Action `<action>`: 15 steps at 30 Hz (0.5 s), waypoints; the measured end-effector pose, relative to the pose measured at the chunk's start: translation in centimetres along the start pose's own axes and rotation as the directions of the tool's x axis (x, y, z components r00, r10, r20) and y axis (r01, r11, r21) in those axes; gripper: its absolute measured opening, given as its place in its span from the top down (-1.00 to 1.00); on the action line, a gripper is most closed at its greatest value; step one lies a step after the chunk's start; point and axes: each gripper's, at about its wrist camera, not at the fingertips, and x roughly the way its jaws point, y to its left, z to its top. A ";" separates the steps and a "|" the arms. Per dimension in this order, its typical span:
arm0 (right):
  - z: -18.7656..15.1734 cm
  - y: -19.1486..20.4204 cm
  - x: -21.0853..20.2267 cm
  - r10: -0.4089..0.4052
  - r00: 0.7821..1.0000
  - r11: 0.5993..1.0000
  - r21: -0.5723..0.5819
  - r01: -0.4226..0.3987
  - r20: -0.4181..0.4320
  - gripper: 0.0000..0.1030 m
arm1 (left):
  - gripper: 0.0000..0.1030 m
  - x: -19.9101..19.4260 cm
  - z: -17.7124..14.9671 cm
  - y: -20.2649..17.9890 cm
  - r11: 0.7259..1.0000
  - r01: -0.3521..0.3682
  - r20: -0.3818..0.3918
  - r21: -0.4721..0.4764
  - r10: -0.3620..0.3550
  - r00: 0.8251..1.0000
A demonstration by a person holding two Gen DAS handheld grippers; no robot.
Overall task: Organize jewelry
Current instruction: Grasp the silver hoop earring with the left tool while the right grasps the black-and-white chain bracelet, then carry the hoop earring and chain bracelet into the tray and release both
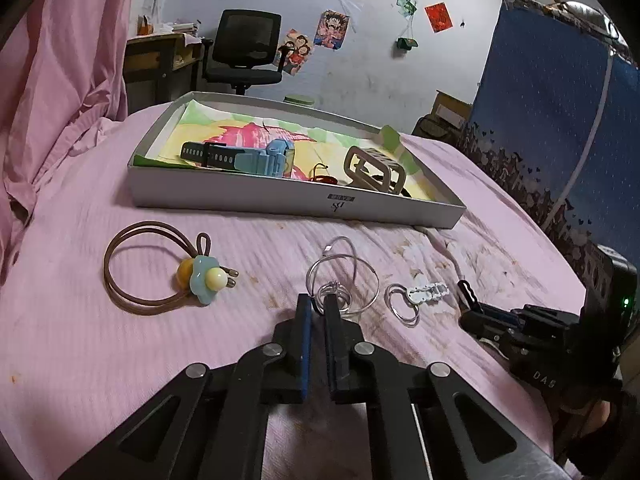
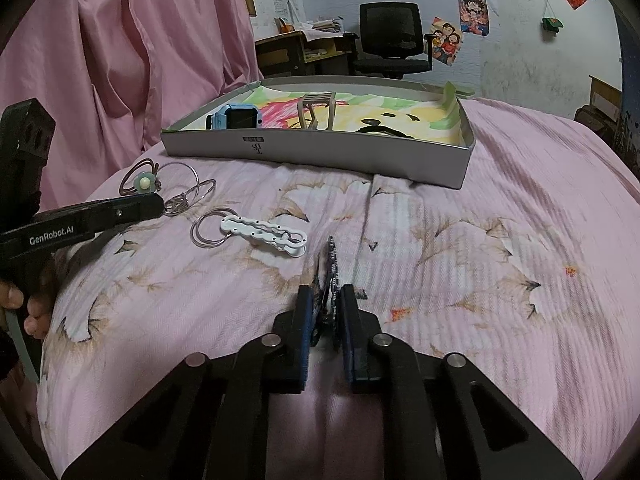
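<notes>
Pink bedding carries everything. Lower centre, the left gripper fingers are closed on the silver rings; the right gripper fingers clamp a dark patterned clip. Upper centre sits the tray.

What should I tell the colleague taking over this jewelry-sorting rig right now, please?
Left gripper: shut on the silver hoop rings, low over the pink bedspread.
Right gripper: shut on a dark patterned clip, also low over the bedspread.
Done: blue watch and beige claw clip lie in the grey box.
Left: the two held pieces, the brown hair tie with a flower charm, and the white clip on key rings, all outside the box.
</notes>
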 end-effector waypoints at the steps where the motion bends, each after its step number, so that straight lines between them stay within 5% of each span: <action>1: 0.0 0.0 0.0 -0.001 1.000 1.000 -0.001 0.001 0.001 0.77 | 0.91 0.0 0.0 0.0 1.000 0.002 0.002 -0.002 -0.002 1.000; 15: -0.2 0.3 -1.1 -0.009 0.998 1.000 -0.016 0.010 0.065 0.80 | 0.94 -2.4 0.6 -1.3 0.998 0.038 0.085 0.051 -0.042 0.996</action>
